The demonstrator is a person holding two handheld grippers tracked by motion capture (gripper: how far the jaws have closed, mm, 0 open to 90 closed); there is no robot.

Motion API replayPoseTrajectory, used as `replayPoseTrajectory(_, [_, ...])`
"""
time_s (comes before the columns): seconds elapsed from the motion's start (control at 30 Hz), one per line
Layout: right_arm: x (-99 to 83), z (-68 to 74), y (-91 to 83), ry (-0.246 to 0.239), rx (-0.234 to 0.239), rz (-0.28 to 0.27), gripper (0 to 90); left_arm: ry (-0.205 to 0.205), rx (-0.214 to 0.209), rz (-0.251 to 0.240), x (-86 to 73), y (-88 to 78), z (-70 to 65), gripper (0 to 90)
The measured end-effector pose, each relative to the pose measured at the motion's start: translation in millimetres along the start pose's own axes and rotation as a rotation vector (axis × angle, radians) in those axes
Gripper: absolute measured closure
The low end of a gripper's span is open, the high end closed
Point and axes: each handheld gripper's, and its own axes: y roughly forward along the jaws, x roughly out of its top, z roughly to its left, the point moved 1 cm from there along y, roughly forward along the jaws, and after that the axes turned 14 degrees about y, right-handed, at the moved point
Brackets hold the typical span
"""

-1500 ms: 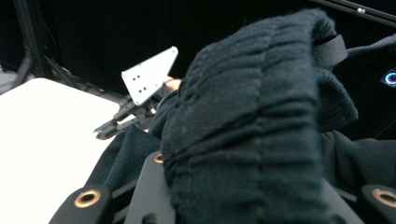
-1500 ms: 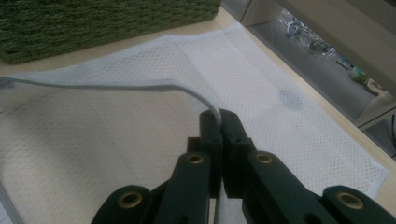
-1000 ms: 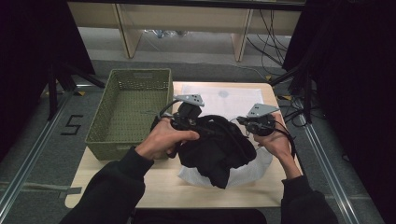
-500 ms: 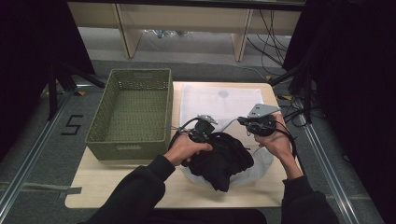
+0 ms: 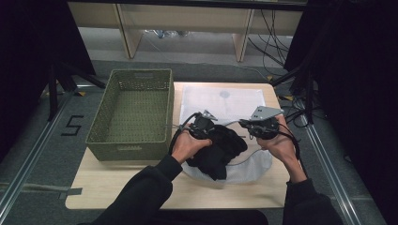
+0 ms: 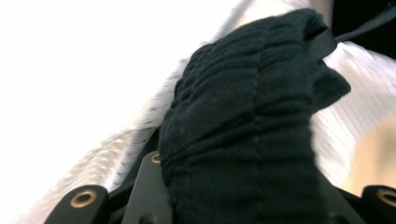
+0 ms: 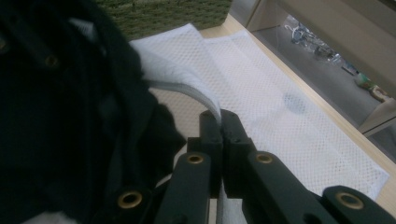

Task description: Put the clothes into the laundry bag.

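Note:
A black garment point(image 5: 220, 150) lies bunched in the mouth of a white mesh bag point(image 5: 256, 166) on the table. My left gripper point(image 5: 202, 127) is at the garment's left side, shut on a thick fold of the ribbed black cloth point(image 6: 243, 130), with mesh point(image 6: 359, 121) behind it. My right gripper point(image 5: 256, 131) is on the garment's right, shut point(image 7: 220, 123) on the bag's grey-trimmed rim point(image 7: 187, 79) and holding it lifted. The garment point(image 7: 70, 116) hangs dark at the left of the right gripper view.
A green woven basket point(image 5: 131, 117) stands on the table's left half, close to my left hand. A second white mesh bag point(image 5: 220, 101) lies flat at the back of the table point(image 5: 117, 187). Cables trail off the right edge.
My left hand has come down and to the right with the black garment, from beside the basket to the bag's mouth. The right hand has stayed where it was, holding the rim.

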Motion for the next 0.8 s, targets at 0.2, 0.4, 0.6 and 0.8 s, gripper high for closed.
replayPoseTrajectory(0.2, [0.5,1.9,-0.7,0.01,0.004,0.004,90.0,-0.046,0.009,-0.027,-2.5,7.1,4.8,68.5])
replayPoseTrajectory(0.4, [-2.5,1.3,3.8,-0.004,0.007,0.024,90.0,-0.067,0.028,0.021,-5.3,38.8,-2.0,59.0])
replayPoseTrajectory(0.6, [-7.6,-4.3,4.0,0.02,-0.007,0.038,90.0,0.014,0.064,0.072,-4.9,40.3,-13.2,34.6])
replayPoseTrajectory(0.8, [-8.0,-4.6,4.2,0.021,-0.007,0.038,89.9,0.071,0.088,0.074,-4.4,17.4,-14.6,20.7])
